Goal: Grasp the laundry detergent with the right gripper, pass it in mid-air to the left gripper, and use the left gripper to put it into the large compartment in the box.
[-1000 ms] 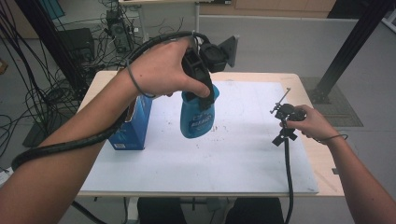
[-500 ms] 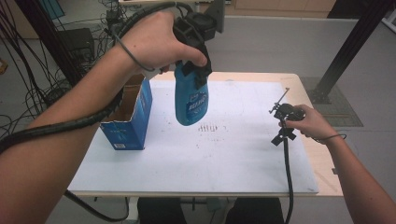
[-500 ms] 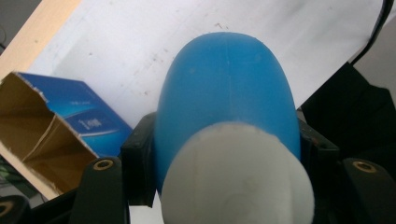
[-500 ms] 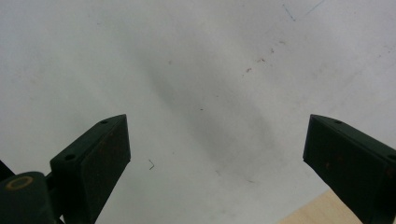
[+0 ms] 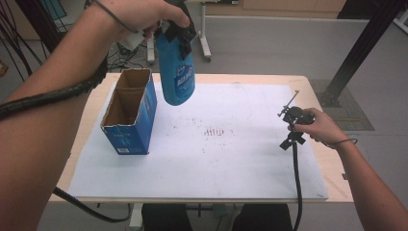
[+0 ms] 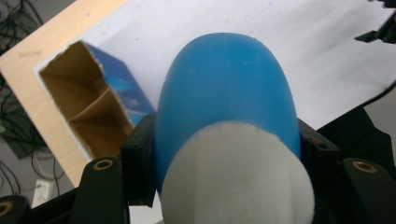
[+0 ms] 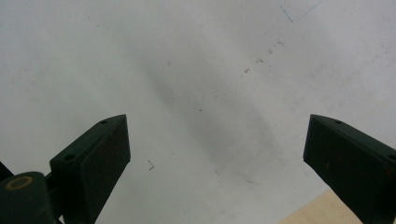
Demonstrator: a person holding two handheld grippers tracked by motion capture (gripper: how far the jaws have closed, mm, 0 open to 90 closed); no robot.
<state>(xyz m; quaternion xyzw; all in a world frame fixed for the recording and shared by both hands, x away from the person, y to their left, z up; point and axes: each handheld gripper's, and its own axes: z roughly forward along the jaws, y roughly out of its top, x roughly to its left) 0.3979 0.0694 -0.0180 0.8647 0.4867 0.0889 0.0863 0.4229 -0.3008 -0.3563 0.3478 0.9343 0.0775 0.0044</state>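
You have lifted the blue bottle (image 5: 176, 72), clamped in your left gripper (image 5: 179, 33), higher, just beside the open carton (image 5: 130, 113) near the table's (image 5: 269, 79) left edge, while your right gripper (image 5: 292, 126) rests with jaws apart.

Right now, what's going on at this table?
A person works with tongs in each hand. The left tongs grip a blue bottle and hold it in the air beside an open blue carton with two compartments. The right tongs hang open over the white mat, holding nothing.
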